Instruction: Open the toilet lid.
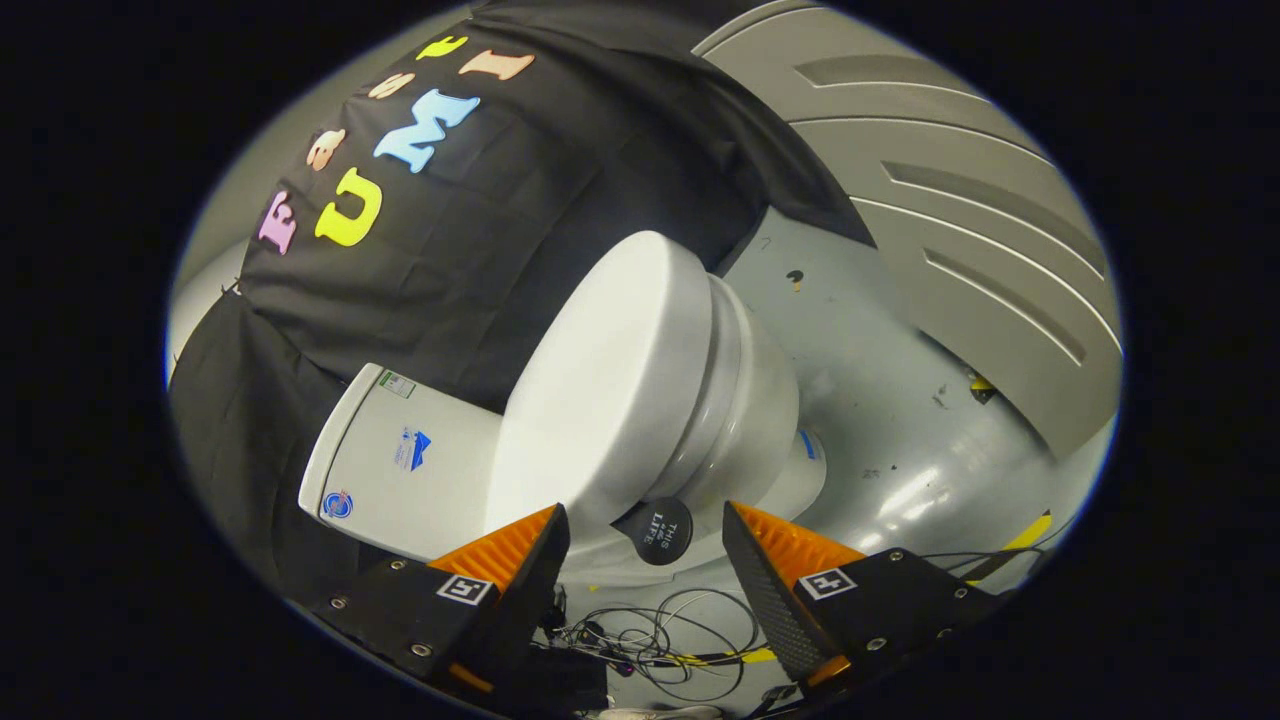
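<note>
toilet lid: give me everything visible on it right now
The toilet lid is a plain white oval, smooth and glossy like plastic, with a rounded rim. It is closed, lying flat on the seat over the bowl, its hinge end toward the tank. A small round black tab with lettering hangs at its front edge, between the fingers. The gripper is open just ahead of it, not touching.

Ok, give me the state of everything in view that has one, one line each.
Lid: closed, down on the seat.
Seat: down on the bowl.
Tank: its cover on.
Gripper: open, short of the lid, holding nothing.
Black disc: between the fingers, beside the bowl's edge; what it sits on is unclear.
</note>
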The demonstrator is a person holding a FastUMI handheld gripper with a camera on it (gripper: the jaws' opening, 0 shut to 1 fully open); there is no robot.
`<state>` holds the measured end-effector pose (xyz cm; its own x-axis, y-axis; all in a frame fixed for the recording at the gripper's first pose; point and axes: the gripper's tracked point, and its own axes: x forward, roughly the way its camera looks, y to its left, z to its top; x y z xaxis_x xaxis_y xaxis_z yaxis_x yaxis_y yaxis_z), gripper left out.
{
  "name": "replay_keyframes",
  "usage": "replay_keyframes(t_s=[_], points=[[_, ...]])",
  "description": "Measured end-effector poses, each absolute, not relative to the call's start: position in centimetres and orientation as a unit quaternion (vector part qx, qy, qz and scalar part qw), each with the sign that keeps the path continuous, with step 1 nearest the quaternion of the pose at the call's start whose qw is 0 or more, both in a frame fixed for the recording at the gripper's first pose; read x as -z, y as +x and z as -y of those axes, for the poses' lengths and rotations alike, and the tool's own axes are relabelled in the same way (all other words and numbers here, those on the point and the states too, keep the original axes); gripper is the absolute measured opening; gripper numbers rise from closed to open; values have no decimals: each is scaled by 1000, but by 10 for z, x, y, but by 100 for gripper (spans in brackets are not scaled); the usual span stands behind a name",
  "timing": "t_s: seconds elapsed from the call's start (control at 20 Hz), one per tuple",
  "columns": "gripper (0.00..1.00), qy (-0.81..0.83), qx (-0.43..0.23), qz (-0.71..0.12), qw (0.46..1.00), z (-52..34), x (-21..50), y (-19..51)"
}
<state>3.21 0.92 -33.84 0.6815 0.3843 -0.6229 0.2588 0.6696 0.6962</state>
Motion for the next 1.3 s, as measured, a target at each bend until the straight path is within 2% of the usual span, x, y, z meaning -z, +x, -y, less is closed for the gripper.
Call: replay_keyframes(t_s=[0.2, 0.3, 0.4, 0.45, 0.85, 1.2, 1.3], points=[[93, 444, -38, -409, 797, -17, 349, 31], [86, 455, -36, -414, 788, -20, 353, 26], [76, 461, -35, -414, 784, -23, 353, 27], [65, 462, -36, -410, 785, -22, 351, 29], [16, 503, -13, -411, 760, -12, 363, 31], [12, 561, -23, -409, 720, -12, 363, 34], [2, 558, -25, -403, 725, -15, 359, 38]])
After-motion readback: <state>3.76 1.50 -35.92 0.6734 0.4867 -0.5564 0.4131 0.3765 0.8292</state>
